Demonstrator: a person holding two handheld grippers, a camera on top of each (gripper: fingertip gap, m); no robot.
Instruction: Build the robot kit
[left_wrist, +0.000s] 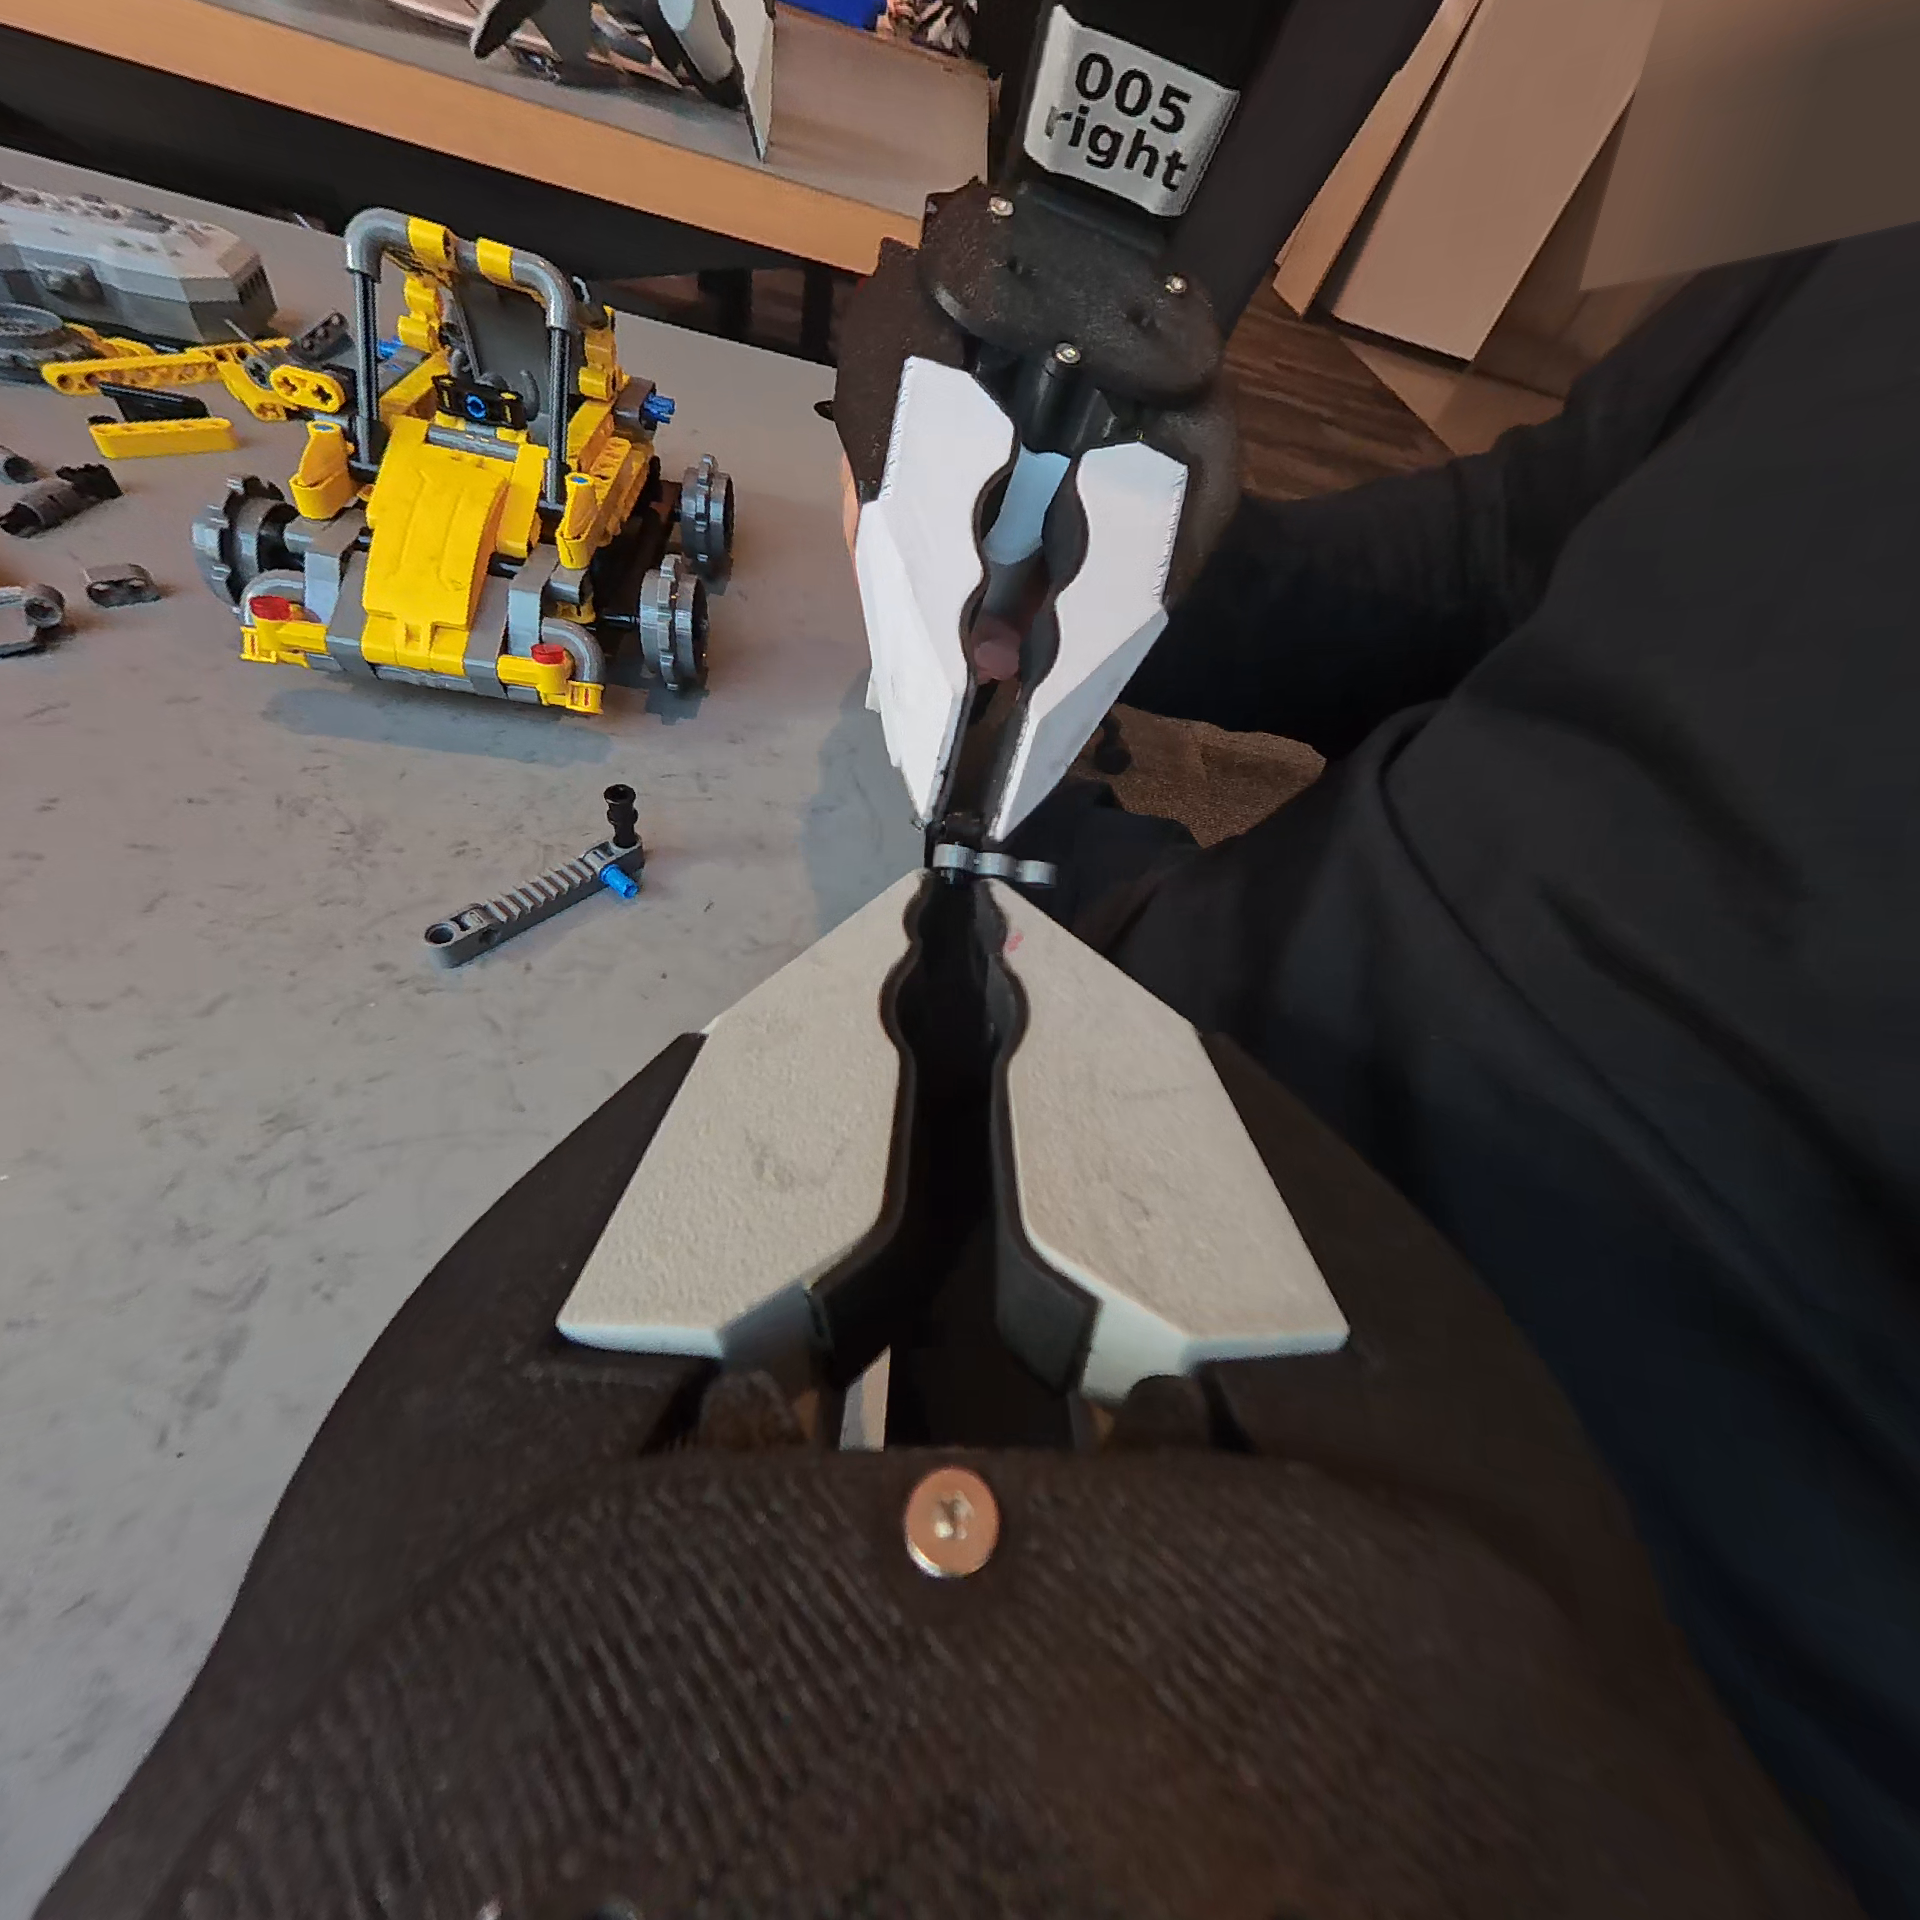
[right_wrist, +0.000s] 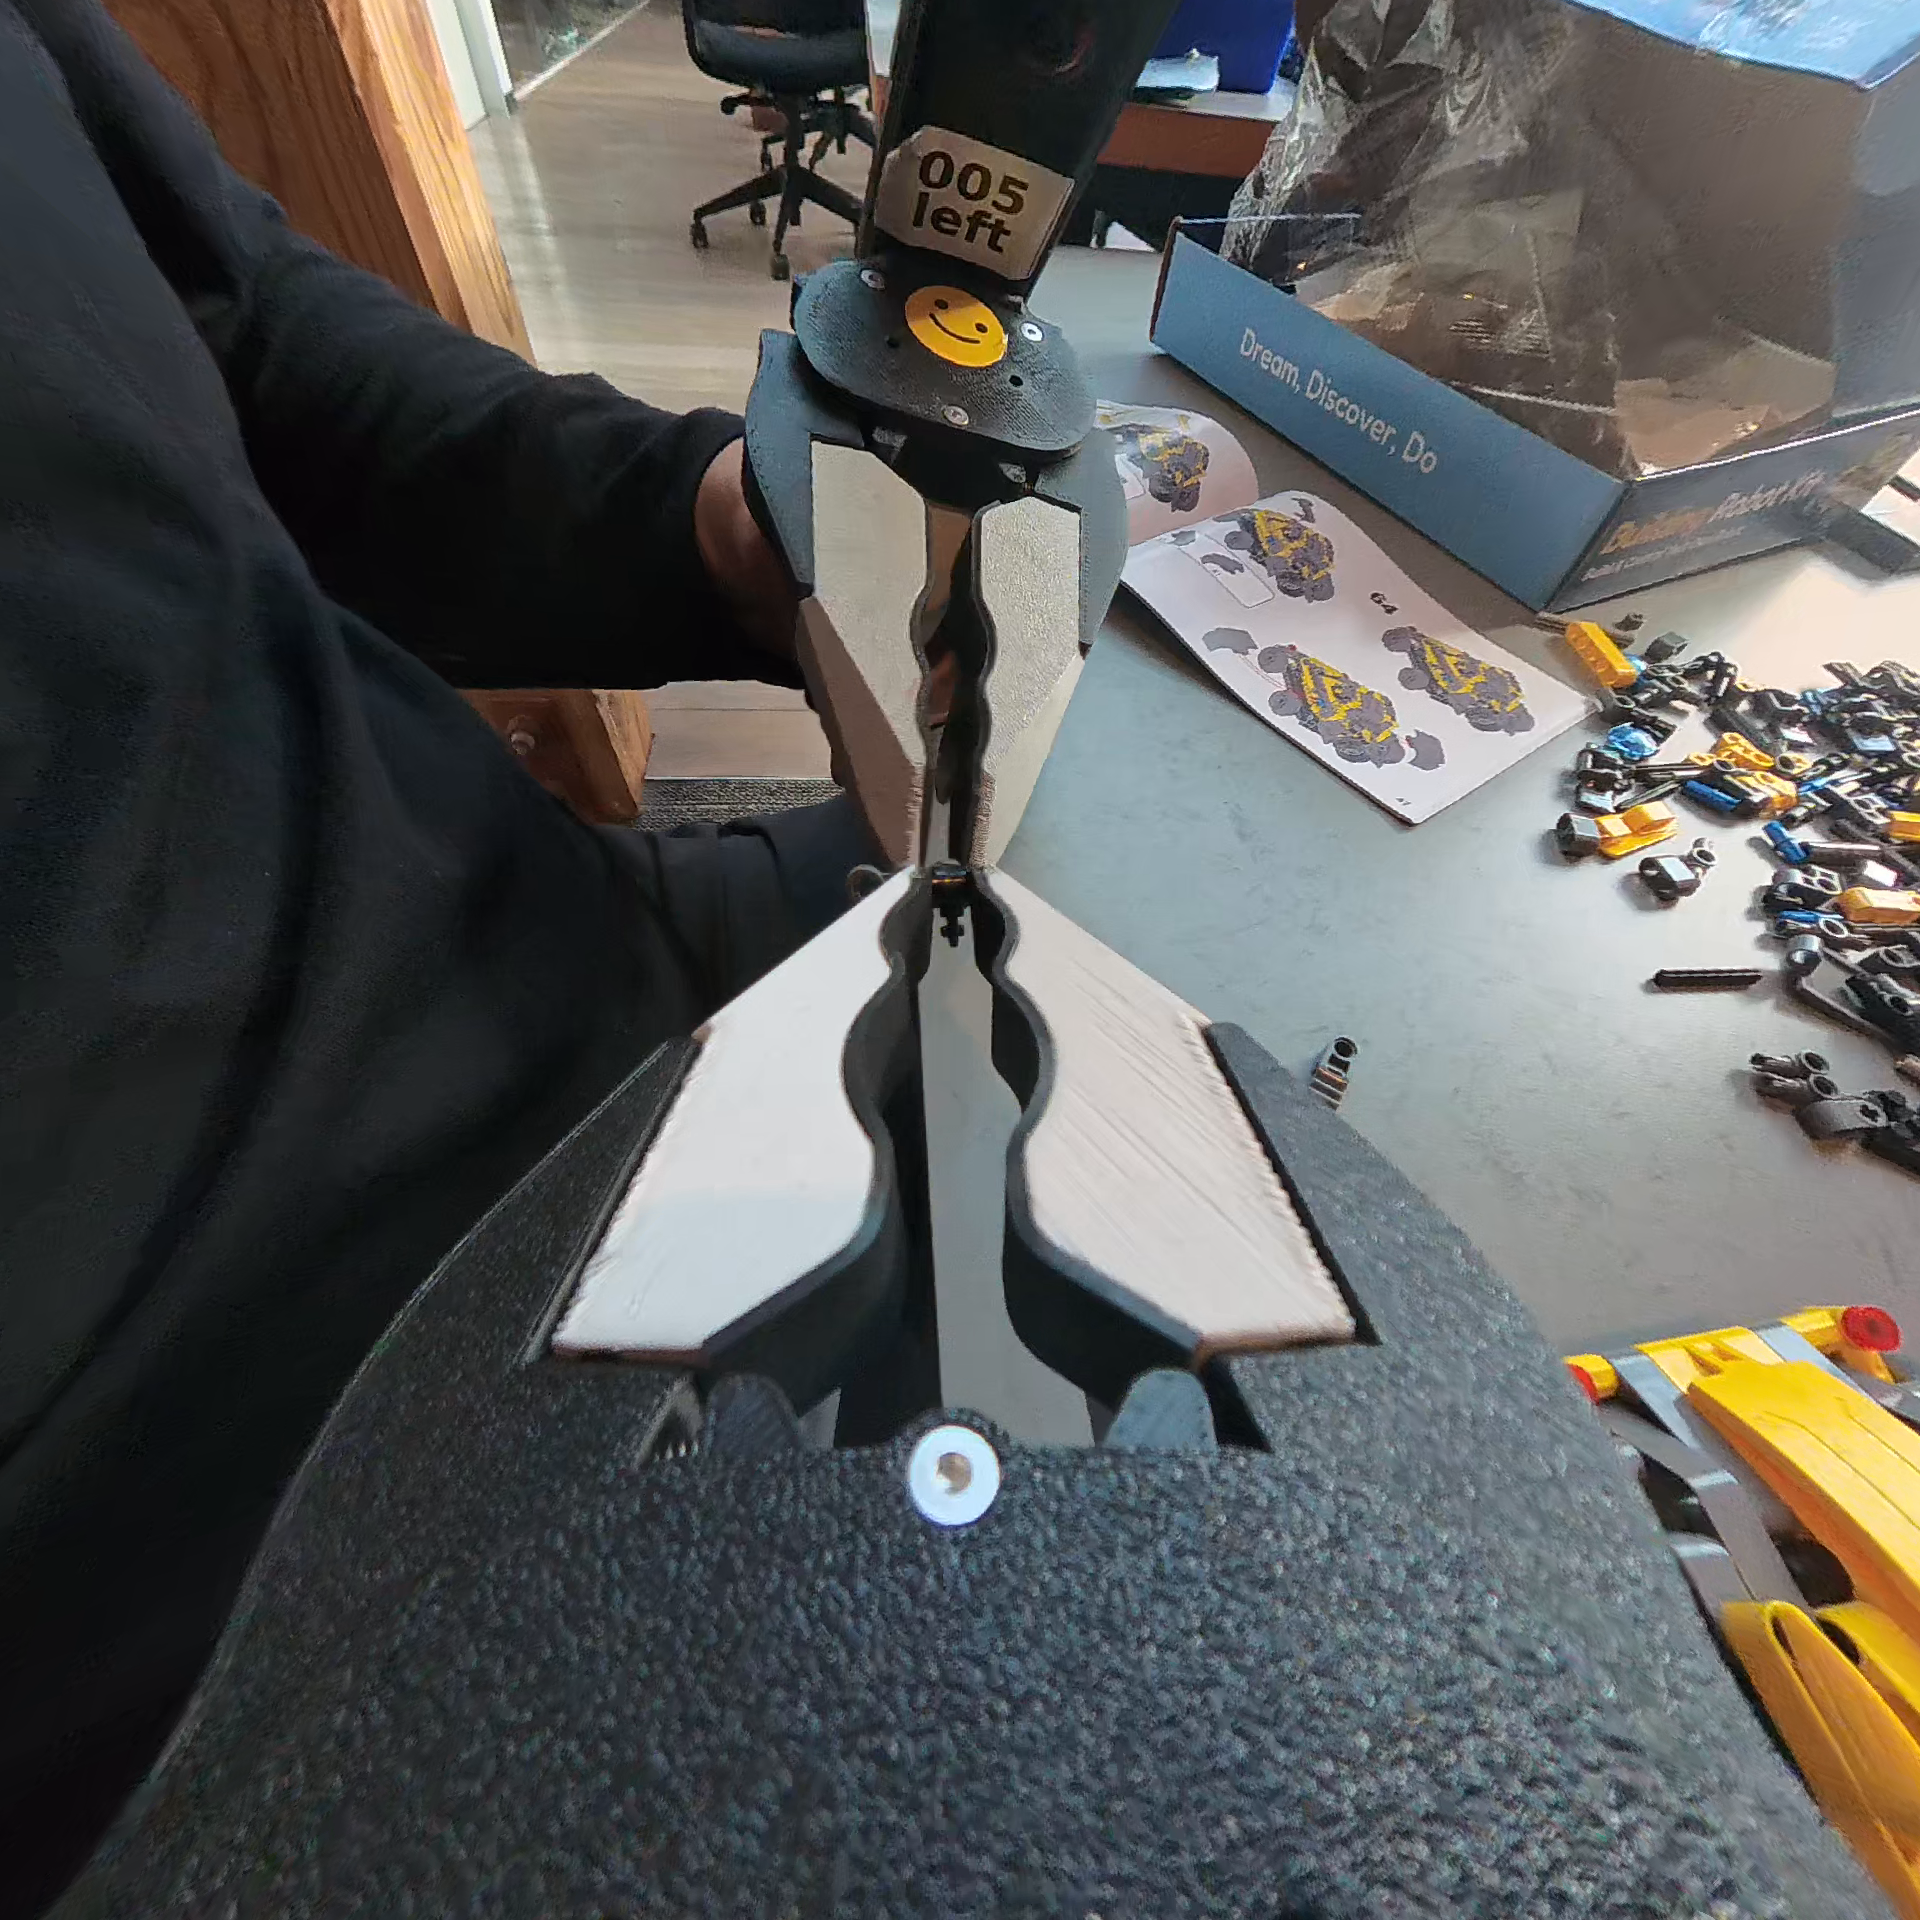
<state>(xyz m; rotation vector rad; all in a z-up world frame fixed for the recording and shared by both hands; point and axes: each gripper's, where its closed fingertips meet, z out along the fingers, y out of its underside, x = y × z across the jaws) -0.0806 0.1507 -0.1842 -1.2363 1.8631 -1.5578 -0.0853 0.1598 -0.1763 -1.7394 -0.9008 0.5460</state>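
My two grippers meet tip to tip in the air over the near edge of the grey table (left_wrist: 208, 1039). My left gripper (left_wrist: 954, 881) is shut on a small grey connector piece (left_wrist: 995, 864) that sticks out to the right of its tips. My right gripper (right_wrist: 945, 881) is shut on a small black pin (right_wrist: 948, 914), which shows between its jaws. In the left wrist view the right gripper (left_wrist: 961, 826) comes down from above, with the pin's end against the grey connector. In the right wrist view the left gripper (right_wrist: 945, 862) comes from above.
A yellow and grey brick vehicle (left_wrist: 457, 499) stands on the table, with a grey toothed rack piece (left_wrist: 540, 894) in front of it. An open instruction booklet (right_wrist: 1351, 644), a blue box (right_wrist: 1455, 447) and a pile of loose parts (right_wrist: 1787, 790) lie to the right. A person's dark sleeve (left_wrist: 1558, 935) is close by. Both grippers' tips are close together, under 4 cm apart.
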